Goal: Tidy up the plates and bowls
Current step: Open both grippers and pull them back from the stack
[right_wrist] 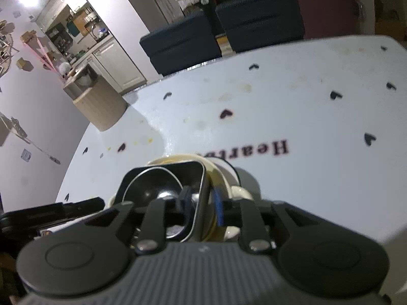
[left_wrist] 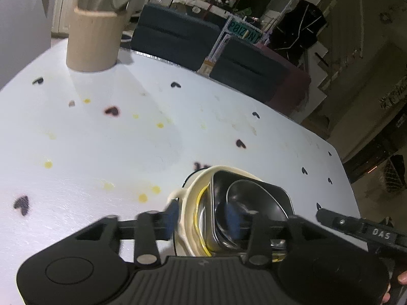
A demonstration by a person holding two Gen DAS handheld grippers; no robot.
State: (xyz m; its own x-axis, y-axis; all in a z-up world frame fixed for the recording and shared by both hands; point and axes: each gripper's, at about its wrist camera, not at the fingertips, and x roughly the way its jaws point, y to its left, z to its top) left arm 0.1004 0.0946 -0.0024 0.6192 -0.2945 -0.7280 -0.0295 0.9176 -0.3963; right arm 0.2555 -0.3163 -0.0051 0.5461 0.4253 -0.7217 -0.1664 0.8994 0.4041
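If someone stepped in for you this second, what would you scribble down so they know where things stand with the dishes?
Left gripper: open, fingers straddling the rim of the cream bowl.
Right gripper: open, fingers either side of the wall of the black square dish.
Things: one nested stack on the white table: cream bowl outermost, black square dish inside it, dark round bowl innermost. A tan canister stands at the far edge.
Done: dishes stacked.
Left: pull both grippers clear; no other loose dishes in view.

Both grippers look the same: black ribbed body, two round black discs at the lower corners, silver rivets on the linkage bars, blue-padded fingers (left_wrist: 171, 216). White "DAS" lettering sits at the frame's right edge.
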